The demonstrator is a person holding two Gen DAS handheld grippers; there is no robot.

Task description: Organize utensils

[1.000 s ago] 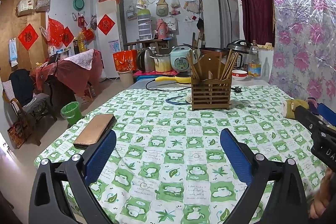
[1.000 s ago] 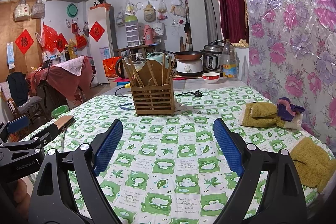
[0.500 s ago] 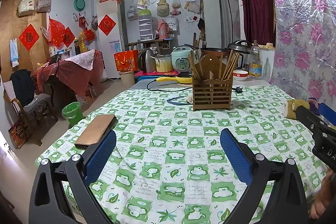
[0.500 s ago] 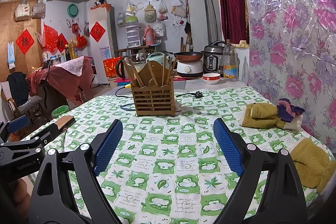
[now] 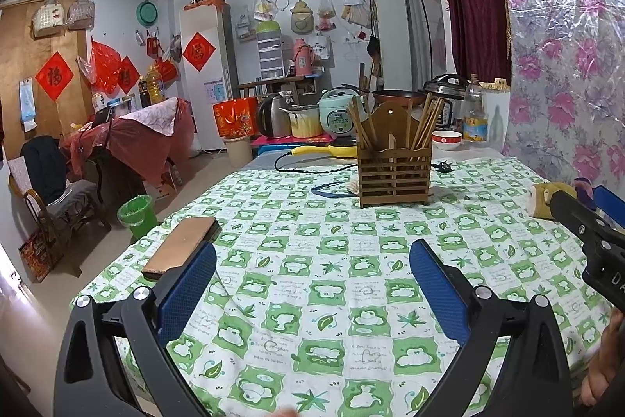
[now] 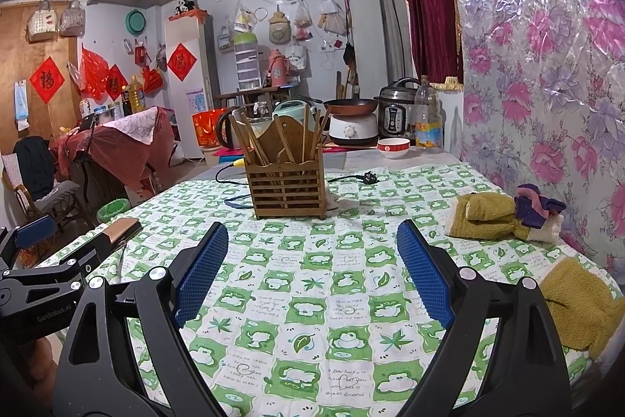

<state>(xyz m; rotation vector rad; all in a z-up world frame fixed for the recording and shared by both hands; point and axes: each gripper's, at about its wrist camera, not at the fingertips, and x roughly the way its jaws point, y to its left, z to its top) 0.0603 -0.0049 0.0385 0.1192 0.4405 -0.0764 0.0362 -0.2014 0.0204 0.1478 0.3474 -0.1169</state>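
A: Eyes on the wooden utensil holder (image 5: 394, 171) first. It stands upright toward the far side of the table (image 5: 312, 284), on the green-and-white checked cloth, with chopsticks (image 5: 361, 127) fanning out of its slots at both ends.

B: And from the other side, the same holder (image 6: 288, 190) has a blue cord (image 6: 236, 200) lying just beside its base, and a black plug (image 6: 369, 178) on the cloth behind it.

A: Now the grippers. The left gripper (image 5: 312, 280) hangs over the near edge of the table, blue pads spread wide, only cloth between them.

B: The right gripper (image 6: 312, 260) is the same story: jaws wide apart, gripping nothing, pointed at the holder but well short of it.

A: A brown phone-like slab (image 5: 181, 245) lies by the left gripper's outer finger, near the table's left edge.

B: Over on the right, a bundle of mustard-yellow cloth (image 6: 484, 215) sits with a purple piece (image 6: 537, 206) on top, and another yellow cloth (image 6: 578, 303) is nearer the edge.

A: Farther back there's a red-and-white bowl (image 6: 393, 146), a plastic bottle (image 6: 427, 120) and cookers along the wall.
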